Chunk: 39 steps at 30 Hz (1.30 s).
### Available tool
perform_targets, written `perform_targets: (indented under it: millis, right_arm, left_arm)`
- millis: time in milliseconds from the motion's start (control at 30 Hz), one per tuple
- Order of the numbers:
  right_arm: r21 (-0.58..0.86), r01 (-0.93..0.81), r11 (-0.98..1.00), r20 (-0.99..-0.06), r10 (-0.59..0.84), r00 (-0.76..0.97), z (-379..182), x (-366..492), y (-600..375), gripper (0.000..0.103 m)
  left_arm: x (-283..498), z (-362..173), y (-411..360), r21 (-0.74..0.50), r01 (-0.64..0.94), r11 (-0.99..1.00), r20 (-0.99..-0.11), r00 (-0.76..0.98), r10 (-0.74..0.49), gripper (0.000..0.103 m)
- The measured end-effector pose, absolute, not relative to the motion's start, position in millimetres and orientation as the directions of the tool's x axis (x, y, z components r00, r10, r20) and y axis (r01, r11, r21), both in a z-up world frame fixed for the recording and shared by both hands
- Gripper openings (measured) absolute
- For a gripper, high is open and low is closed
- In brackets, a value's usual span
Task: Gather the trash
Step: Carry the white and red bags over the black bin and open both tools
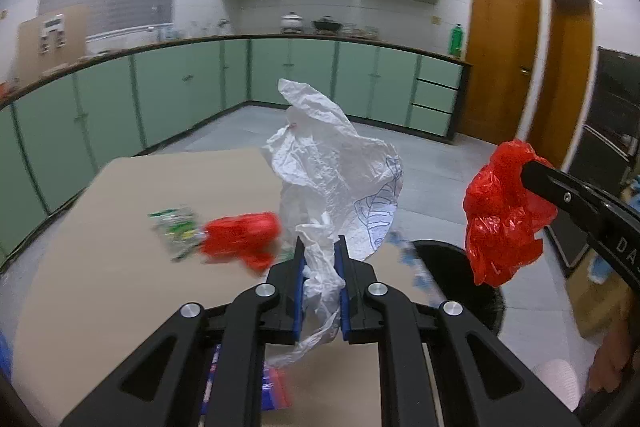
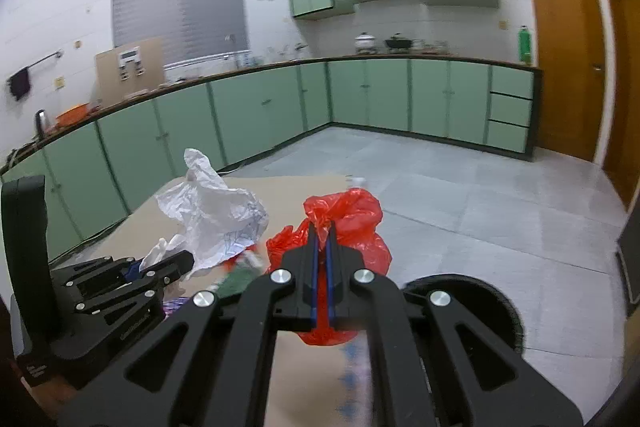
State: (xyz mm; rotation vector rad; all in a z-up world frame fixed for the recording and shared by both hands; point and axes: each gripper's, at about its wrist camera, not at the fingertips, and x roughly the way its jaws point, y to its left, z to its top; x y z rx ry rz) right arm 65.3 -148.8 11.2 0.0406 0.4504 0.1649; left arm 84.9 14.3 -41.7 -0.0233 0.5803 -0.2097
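Two grips: left gripper (image 1: 320, 247) clamped on a crumpled white plastic bag (image 1: 332, 163); right gripper (image 2: 322, 233) pressed together on a red plastic bag (image 2: 348, 223), both held in the air above the table (image 1: 100, 287).

Where the trash is: white bag stands up from the left jaws over the middle of the cardboard-coloured top; red bag hangs to its right, near the round black bin (image 2: 480, 291) at the table's right edge.

Left on the table: a second red bag (image 1: 240, 235) and a green-and-white wrapper (image 1: 176, 231) to the far left; blue scraps (image 1: 416, 267) beside the bin.

Doing the step well: probably carry both bags rightward until each hangs squarely over the bin mouth, keep the jaws tight until then, and watch that the loose white tail does not snag on the rim.

Left wrist view only: second red bag and wrapper lying clear; the person's hand (image 1: 612, 359) low right.

Right wrist view only: the bin's broad rim, and the left gripper's whole body from the side.
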Motion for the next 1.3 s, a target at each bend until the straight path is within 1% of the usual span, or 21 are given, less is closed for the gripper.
perform_targets:
  millis: [167,400,633,933,967,1067,1100,1167,1200,1300]
  right_arm:
    - [0.081,-0.062,0.995,-0.43,0.091,0.898,5,66,-197,0.002]
    - [0.071,0.043,0.997,-0.474,-0.004,0.88,-25,79,-253,0.002]
    - [0.077,0.122,0.989,-0.537,-0.062,0.841,-71,104,-297,0.002]
    - [0.1,0.162,0.982,-0.609,-0.068,0.791,-123,138,-331,0.003]
    - [0.104,0.164,0.981,-0.613,-0.067,0.787,-126,141,-333,0.006]
    - [0.109,0.184,0.977,-0.621,-0.078,0.78,-131,147,-339,0.006]
    - [0.11,0.188,0.976,-0.617,-0.081,0.783,-131,147,-340,0.009]
    - [0.117,0.198,0.973,-0.612,-0.086,0.786,-131,148,-343,0.015]
    - [0.12,0.202,0.972,-0.611,-0.088,0.787,-132,149,-344,0.022]
    - [0.12,0.21,0.97,-0.608,-0.095,0.788,-131,146,-345,0.027]
  left_arm:
    - [96,-46,-32,-0.106,0.286,0.952,-0.55,0.781,-0.296,0.013]
    - [120,-58,-98,-0.093,0.382,0.92,-0.567,0.739,-0.364,0.013]
    - [151,-82,-149,-0.083,0.435,0.897,-0.618,0.683,-0.389,0.014]
    - [182,-124,-196,-0.056,0.468,0.882,-0.7,0.611,-0.369,0.015]
    - [185,-128,-200,-0.056,0.473,0.879,-0.709,0.601,-0.369,0.016]
    - [192,-133,-205,-0.053,0.479,0.876,-0.72,0.589,-0.366,0.02]
    - [193,-134,-206,-0.053,0.479,0.876,-0.72,0.59,-0.366,0.021]
    - [193,-136,-210,-0.054,0.482,0.875,-0.72,0.588,-0.368,0.03]
    - [194,-136,-210,-0.055,0.481,0.875,-0.719,0.589,-0.369,0.032]
    - [194,-136,-209,-0.062,0.478,0.876,-0.719,0.587,-0.372,0.033]
